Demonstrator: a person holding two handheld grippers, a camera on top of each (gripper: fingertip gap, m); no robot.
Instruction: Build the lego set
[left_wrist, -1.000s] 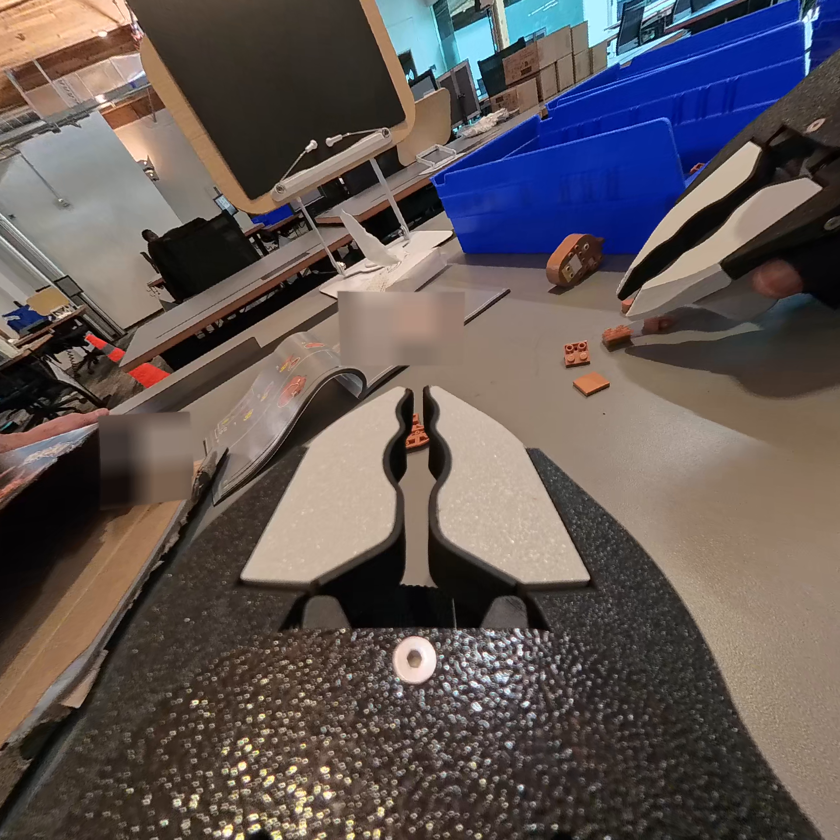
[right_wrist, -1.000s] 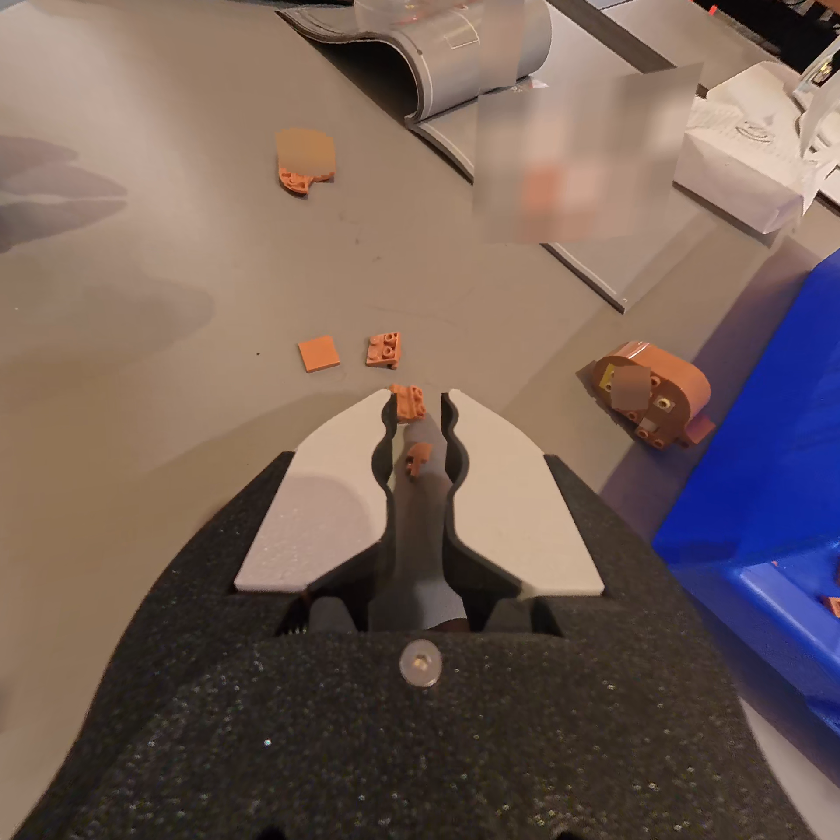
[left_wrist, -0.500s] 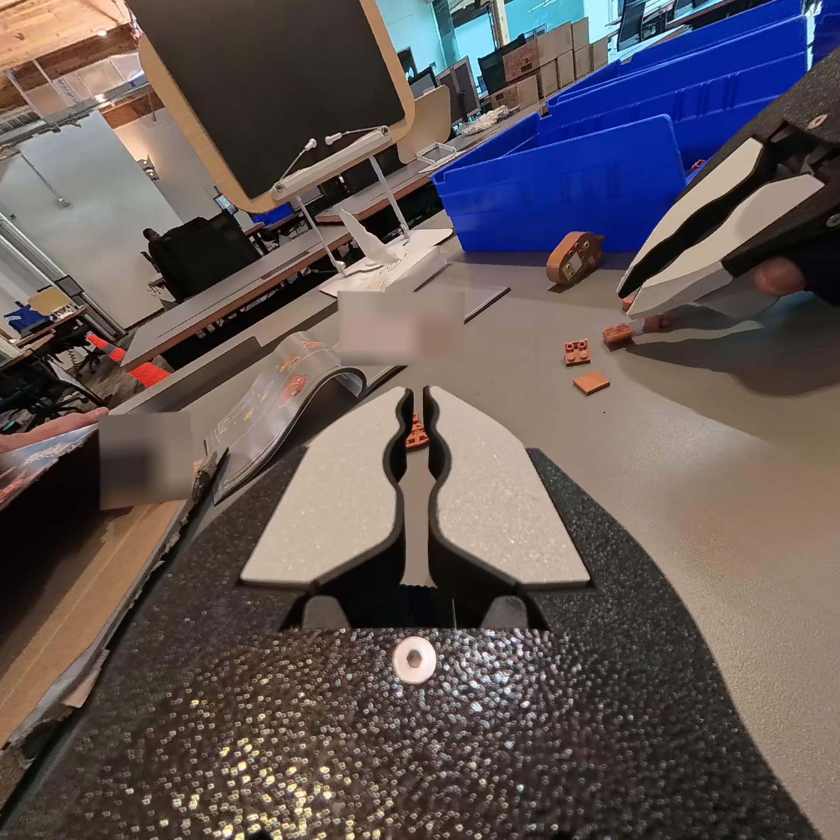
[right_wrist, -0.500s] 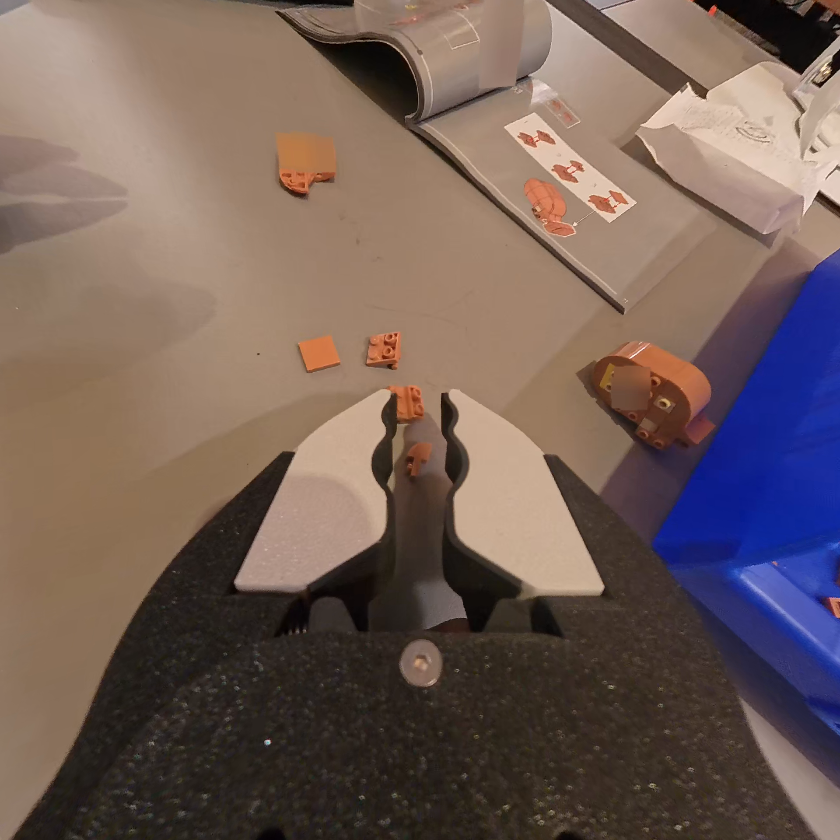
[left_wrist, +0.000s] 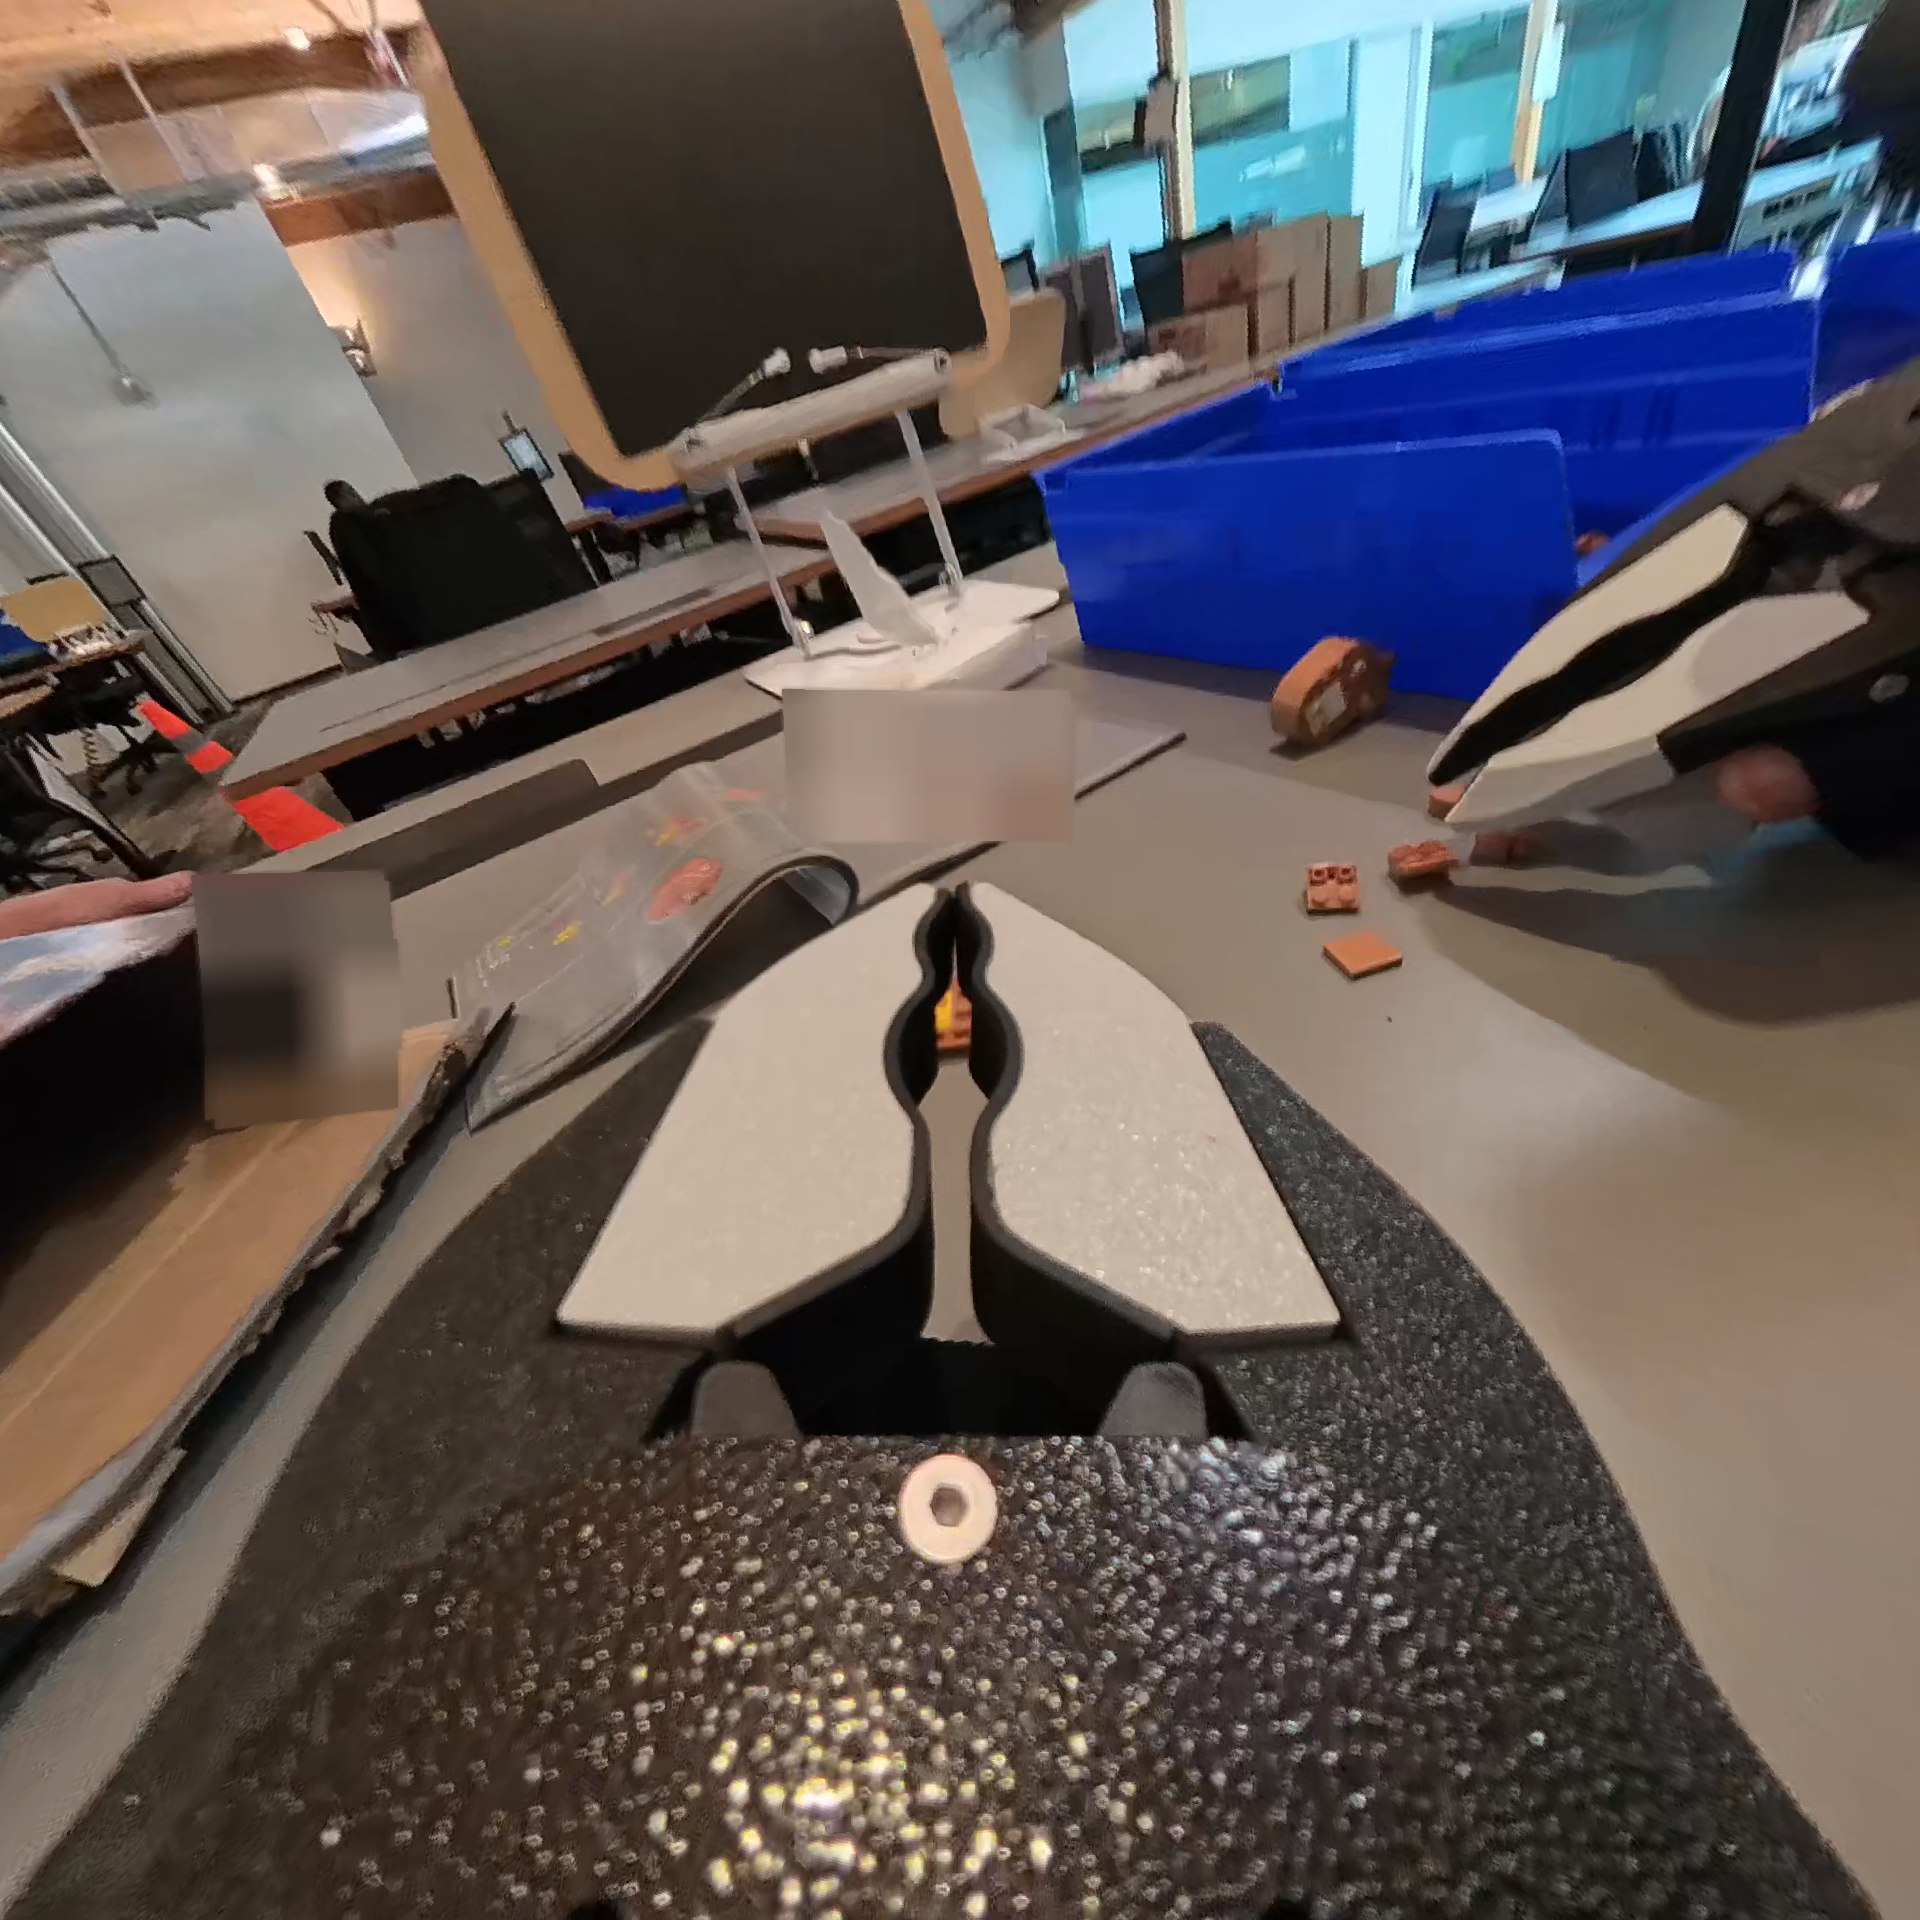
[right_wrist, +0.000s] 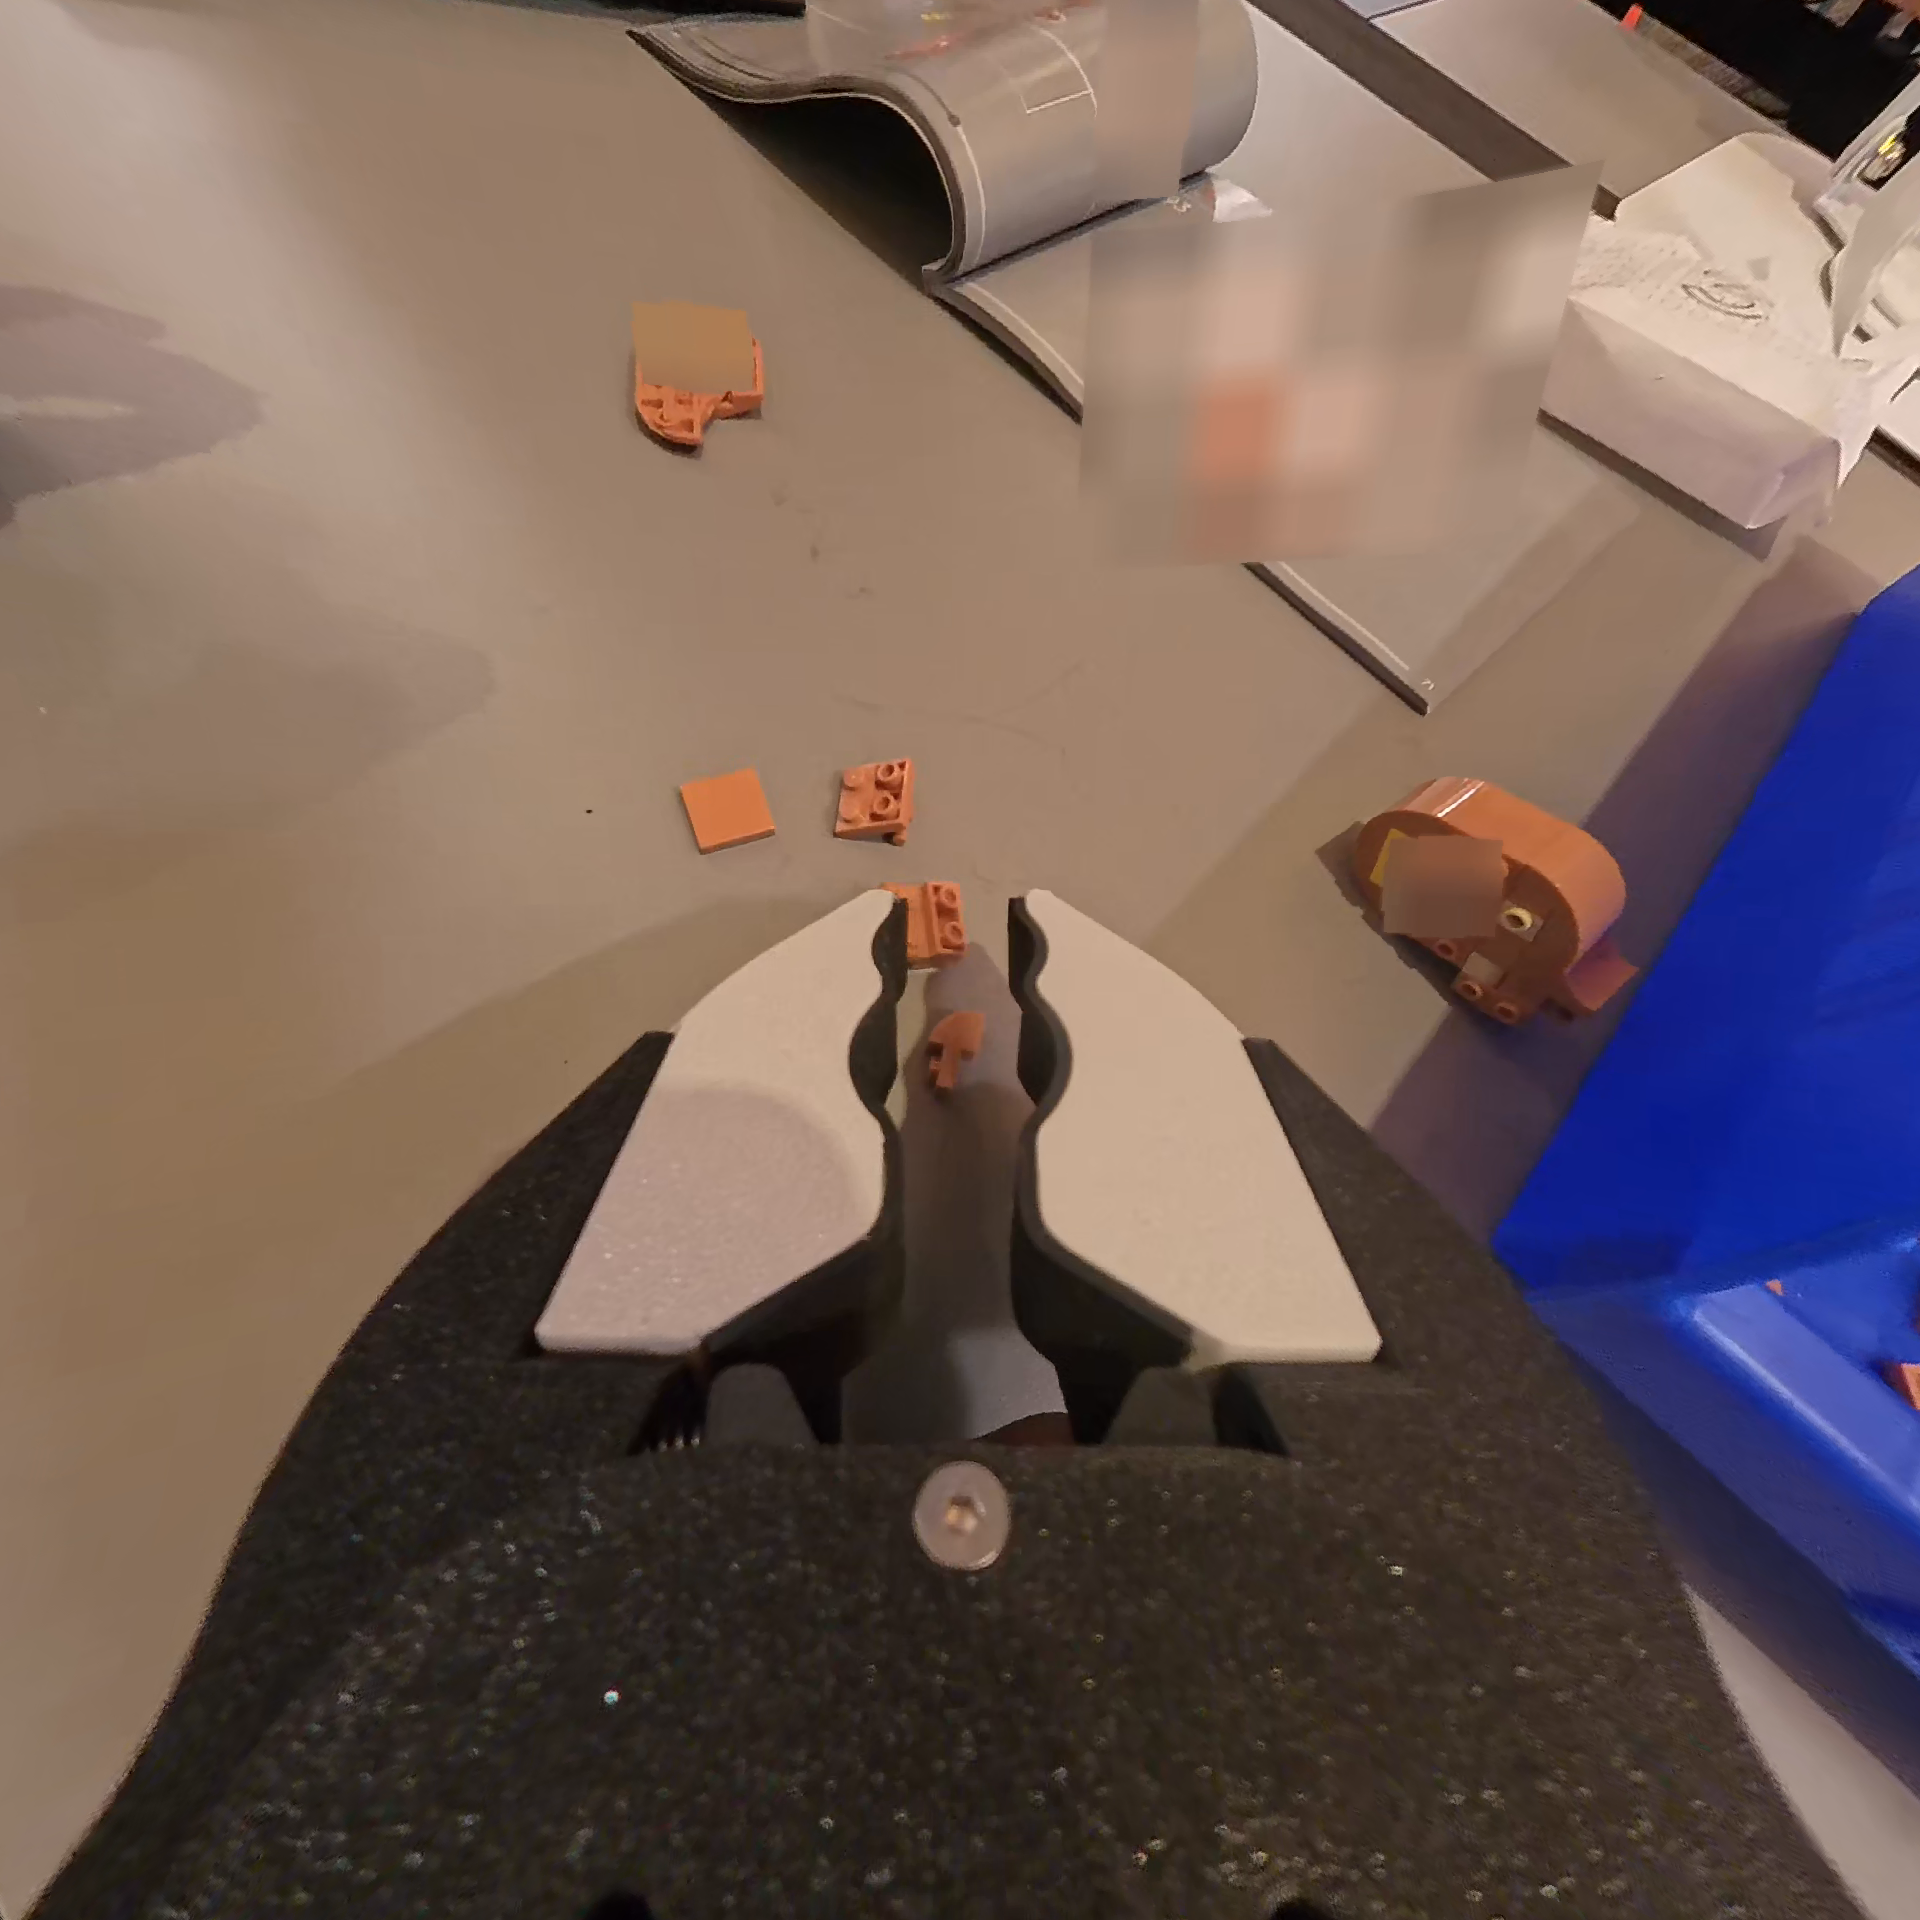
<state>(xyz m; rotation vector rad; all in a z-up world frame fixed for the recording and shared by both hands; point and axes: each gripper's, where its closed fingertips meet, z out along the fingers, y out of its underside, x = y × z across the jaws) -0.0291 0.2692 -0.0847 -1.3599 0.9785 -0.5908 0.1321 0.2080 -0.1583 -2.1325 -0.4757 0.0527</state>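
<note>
Orange studded brick lies on the grey worktop at centre frame in the right wrist view. It is just inside the left fingertip of the right claw, which stands released, with clear space between the brick and the other finger. Its long axis runs up the frame, roughly along the fingers, with its two studs in a column on its right side. A blue bin fills the lower right, with one orange piece visible inside at the edge. Just above the brick lie a square studded plate and a flat orange tile. A rounded brown assembly rests beside the bin, a curved orange piece lies at upper left, and an open booklet lies at the top. In the left wrist view the left claw is clenched, tips meeting, with a small orange piece showing through the gap behind them; I cannot tell whether it is gripped.
</note>
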